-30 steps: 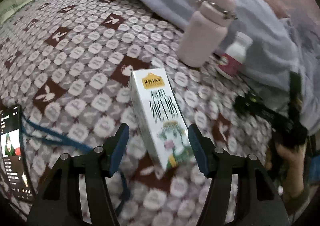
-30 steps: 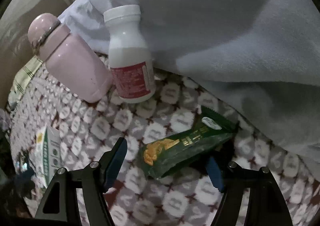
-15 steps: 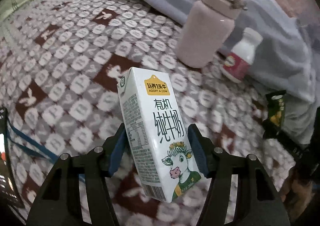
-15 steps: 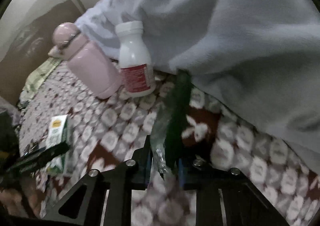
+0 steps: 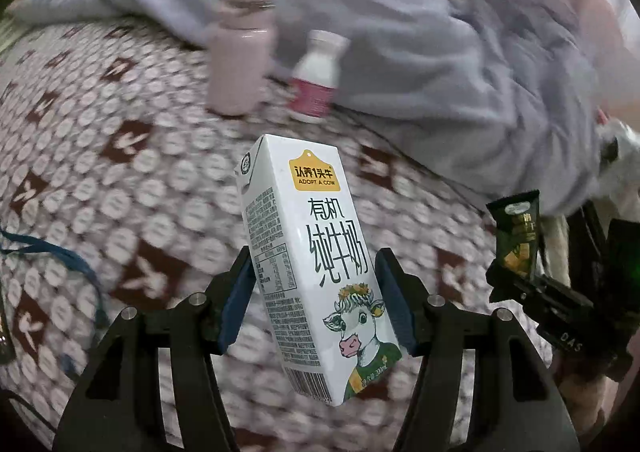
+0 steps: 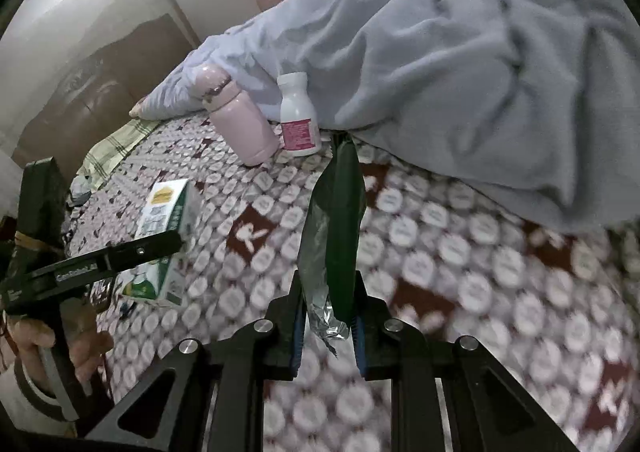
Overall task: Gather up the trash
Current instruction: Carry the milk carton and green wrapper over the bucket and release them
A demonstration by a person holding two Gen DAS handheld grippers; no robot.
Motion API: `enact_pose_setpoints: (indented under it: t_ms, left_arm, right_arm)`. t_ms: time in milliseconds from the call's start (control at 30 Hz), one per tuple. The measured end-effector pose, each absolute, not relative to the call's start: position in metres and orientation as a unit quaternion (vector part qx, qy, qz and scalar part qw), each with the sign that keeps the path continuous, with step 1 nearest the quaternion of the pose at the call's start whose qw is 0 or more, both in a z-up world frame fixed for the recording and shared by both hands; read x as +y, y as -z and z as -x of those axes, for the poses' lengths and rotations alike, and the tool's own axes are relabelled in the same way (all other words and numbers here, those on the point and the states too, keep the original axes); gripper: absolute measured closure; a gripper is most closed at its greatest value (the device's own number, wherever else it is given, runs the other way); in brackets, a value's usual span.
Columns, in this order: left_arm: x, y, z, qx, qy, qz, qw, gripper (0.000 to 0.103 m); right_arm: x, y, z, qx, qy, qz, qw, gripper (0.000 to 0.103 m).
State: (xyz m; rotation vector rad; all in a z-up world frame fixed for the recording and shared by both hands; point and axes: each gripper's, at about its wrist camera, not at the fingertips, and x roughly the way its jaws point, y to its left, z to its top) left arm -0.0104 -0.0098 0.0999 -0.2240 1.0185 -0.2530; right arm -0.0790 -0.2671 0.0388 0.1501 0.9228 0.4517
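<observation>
Two pieces of trash are now off the bed: a second ago the milk carton (image 5: 316, 268) lay flat on the patterned bedspread (image 5: 120, 180) and the green snack wrapper (image 6: 334, 228) lay beside the blanket (image 6: 460, 72), both between wide jaws. Now the left gripper (image 5: 314, 292) is clamped on the carton's sides, holding it upright above the bedspread, and the right gripper (image 6: 326, 326) is pinched narrow on the wrapper's crimped end, so it stands on edge in the air. A pink flask (image 6: 240, 120) and a white pill bottle (image 6: 298, 116) remain against the blanket. Both pickups look done; no bin is in view, so carrying comes next.
</observation>
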Motion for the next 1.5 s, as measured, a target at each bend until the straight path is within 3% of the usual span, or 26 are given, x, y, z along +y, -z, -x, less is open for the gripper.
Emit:
enact_pose_setpoints:
  t_ms: [867, 1500]
  left_arm:
    - [-0.271, -0.134, 0.111, 0.447, 0.314, -0.034, 0.837, 0.044]
    - [-0.431, -0.135, 0.178, 0.432, 0.428, -0.103, 0.787, 0.044]
  right_arm:
    - [-0.466, -0.095, 0.24, 0.391, -0.041, -0.133, 0.91, 0.084]
    - [-0.61, -0.091, 0.341, 0.374, 0.105, -0.192, 0.901, 0.084]
